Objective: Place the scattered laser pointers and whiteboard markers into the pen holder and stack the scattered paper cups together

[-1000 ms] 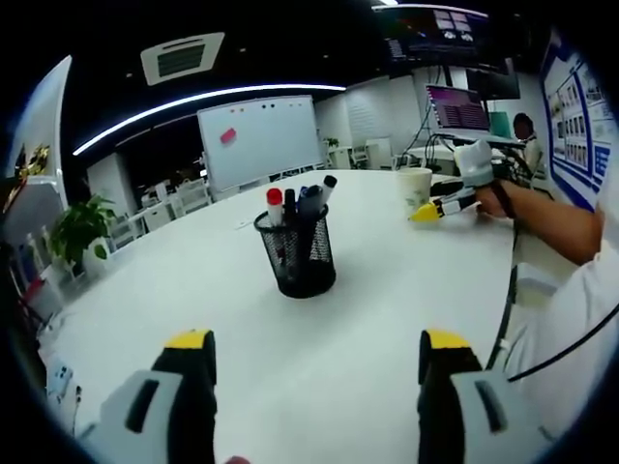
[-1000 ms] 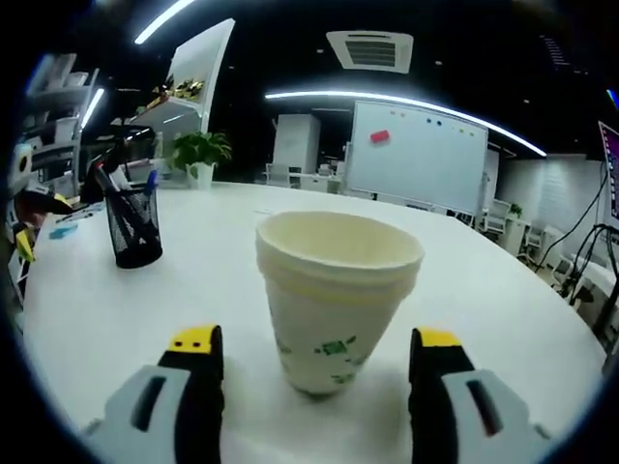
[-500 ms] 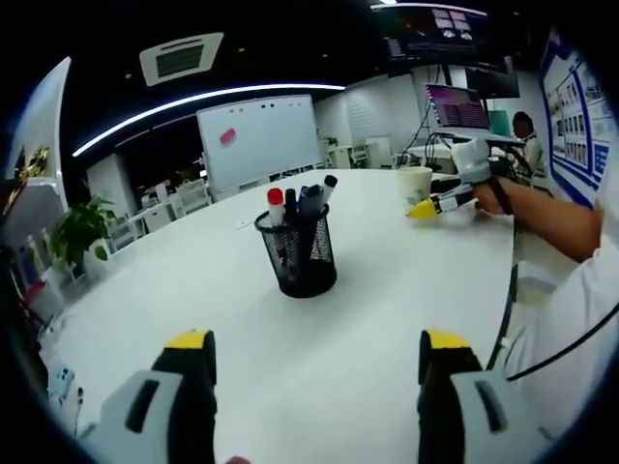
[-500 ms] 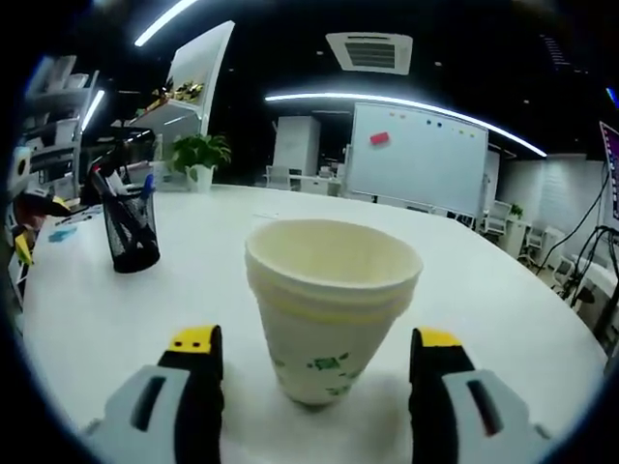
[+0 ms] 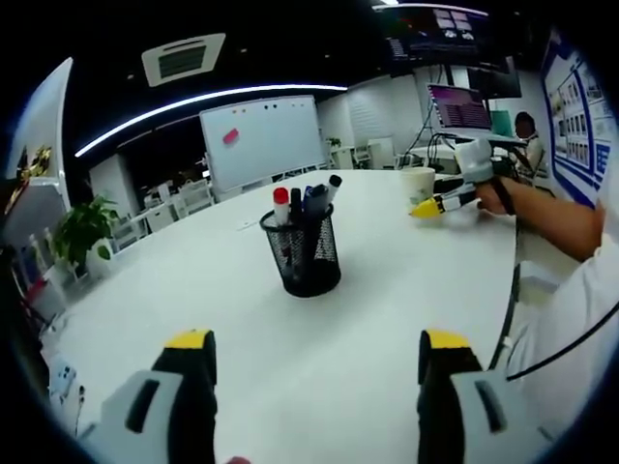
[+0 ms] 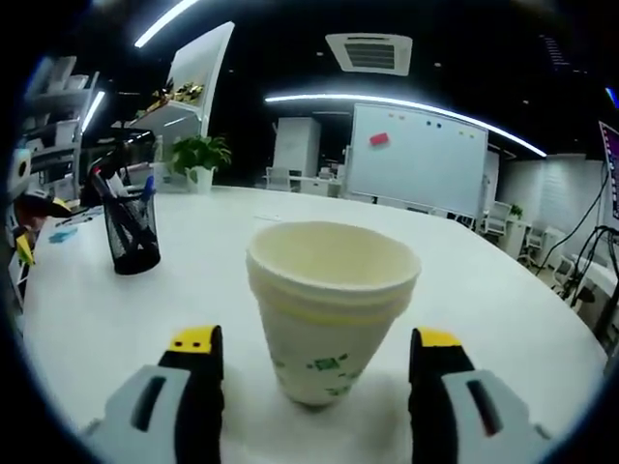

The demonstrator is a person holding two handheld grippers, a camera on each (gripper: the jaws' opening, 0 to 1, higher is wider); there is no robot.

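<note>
Upright stacked cups (image 6: pixel 332 314); filled pen holder (image 5: pixel 306 254)

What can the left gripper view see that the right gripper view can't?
The left gripper view looks down into the pen holder, so the red-capped marker among the pens is plain, and the person's arm reaches in from the right. The right gripper view has the stacked paper cups up close, standing between its open jaws. Both share the white table, the pen holder, the cups and the whiteboard.
</note>
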